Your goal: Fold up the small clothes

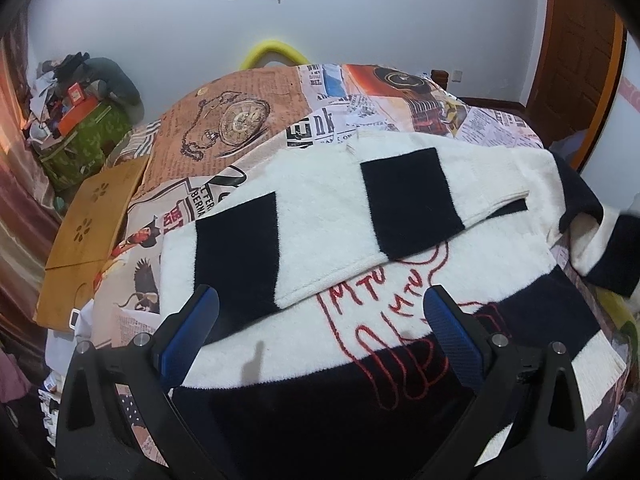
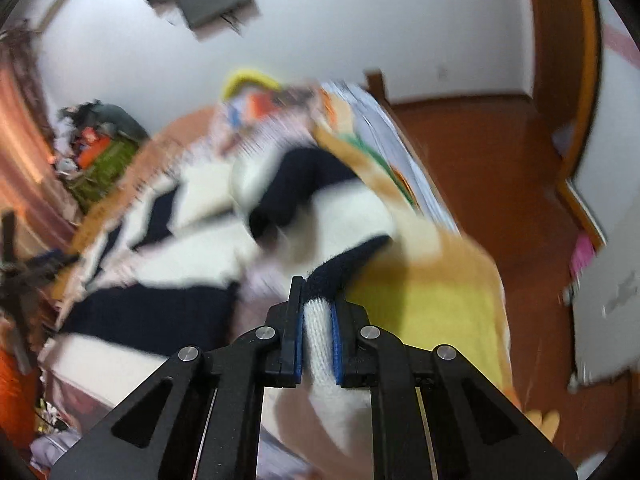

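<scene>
A small cream-and-navy striped sweater (image 1: 320, 216) with red stitched lettering lies spread on the bed; one sleeve is folded across its chest. My left gripper (image 1: 320, 312) hovers just above the sweater's lower body, jaws wide apart and holding nothing. In the blurred right wrist view, my right gripper (image 2: 317, 300) is shut on the sweater's other sleeve (image 2: 320, 216): the cream knit cuff is pinched between the blue pads (image 2: 335, 332), and the sleeve is lifted off the bed toward the body.
The bed cover (image 1: 224, 120) has a newspaper and pocket-watch print. A wooden lap tray (image 1: 92, 220) lies at the bed's left edge. A cluttered green bin (image 1: 84, 136) stands beyond. A yellow blanket (image 2: 424, 300) lies at the right, with wooden floor (image 2: 480, 160) beyond it.
</scene>
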`<state>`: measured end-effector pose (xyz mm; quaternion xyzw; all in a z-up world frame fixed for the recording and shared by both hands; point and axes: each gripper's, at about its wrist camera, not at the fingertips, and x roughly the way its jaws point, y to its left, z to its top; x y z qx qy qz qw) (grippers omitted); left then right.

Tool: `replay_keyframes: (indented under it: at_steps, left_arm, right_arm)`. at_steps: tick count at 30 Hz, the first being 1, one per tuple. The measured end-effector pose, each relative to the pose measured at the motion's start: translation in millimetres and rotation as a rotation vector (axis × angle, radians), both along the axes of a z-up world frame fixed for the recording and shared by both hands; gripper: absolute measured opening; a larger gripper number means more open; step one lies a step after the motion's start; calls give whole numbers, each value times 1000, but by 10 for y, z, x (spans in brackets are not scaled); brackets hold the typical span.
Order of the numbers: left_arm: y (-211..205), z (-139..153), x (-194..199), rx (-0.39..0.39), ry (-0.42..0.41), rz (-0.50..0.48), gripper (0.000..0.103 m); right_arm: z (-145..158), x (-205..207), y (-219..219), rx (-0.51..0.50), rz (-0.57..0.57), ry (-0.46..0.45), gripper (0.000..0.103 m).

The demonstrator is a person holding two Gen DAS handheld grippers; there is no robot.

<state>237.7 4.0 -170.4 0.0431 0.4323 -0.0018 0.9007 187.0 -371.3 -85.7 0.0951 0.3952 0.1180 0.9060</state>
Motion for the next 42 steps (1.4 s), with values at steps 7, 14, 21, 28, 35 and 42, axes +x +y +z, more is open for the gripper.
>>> replay_keyframes:
  at_steps: [7, 14, 21, 28, 35, 42]
  left_arm:
    - [204, -20, 15, -42, -4, 39, 103]
    - [499, -72, 7, -56, 1, 80, 103]
    - [763, -227, -60, -33, 38, 121, 103]
    - [834, -255, -83, -21, 47, 134, 103]
    - [469, -112, 32, 0, 14, 64, 103]
    - [-166, -190, 351, 90, 25, -90, 103]
  right_arm:
    - [688, 465, 739, 22, 171, -180, 10]
    - [610, 954, 1767, 62, 375, -155, 10]
    - [-128, 1228, 2739, 54, 533, 41, 11]
    - [-317, 1275, 2818, 55, 522, 137, 26]
    - [109, 1030, 2221, -14, 450, -37, 44]
    - [75, 781, 1571, -110, 358, -66, 47]
